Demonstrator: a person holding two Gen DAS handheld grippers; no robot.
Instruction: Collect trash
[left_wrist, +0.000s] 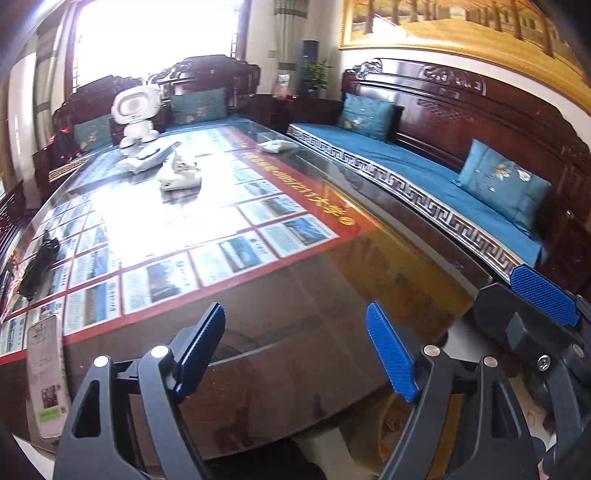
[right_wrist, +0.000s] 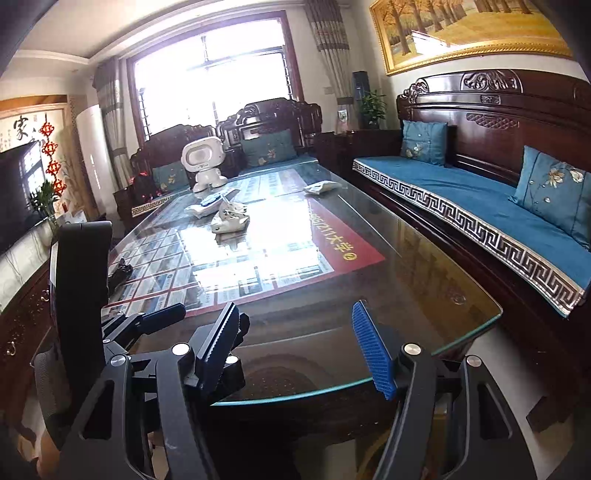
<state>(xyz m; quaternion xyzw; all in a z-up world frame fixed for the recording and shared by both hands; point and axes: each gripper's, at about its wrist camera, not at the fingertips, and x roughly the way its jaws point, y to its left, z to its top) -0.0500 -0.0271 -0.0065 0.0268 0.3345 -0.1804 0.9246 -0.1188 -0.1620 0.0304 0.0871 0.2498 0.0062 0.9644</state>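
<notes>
A crumpled white wrapper (left_wrist: 180, 176) lies far down the glass table (left_wrist: 332, 280), also in the right wrist view (right_wrist: 229, 220). A flat white packet (left_wrist: 146, 158) lies just behind it, seen too in the right wrist view (right_wrist: 210, 206). Another white packet (left_wrist: 276, 146) lies at the far right edge, also in the right wrist view (right_wrist: 320, 187). My left gripper (left_wrist: 295, 350) is open and empty over the near end of the table. My right gripper (right_wrist: 295, 347) is open and empty beside it. The right gripper's blue pad (left_wrist: 543, 293) shows in the left view.
A white robot toy (left_wrist: 135, 114) stands at the far end. A black object (left_wrist: 38, 260) lies at the left edge. A wooden sofa with blue cushions (left_wrist: 424, 166) runs along the right. The left gripper's body (right_wrist: 83, 291) stands at the left in the right wrist view.
</notes>
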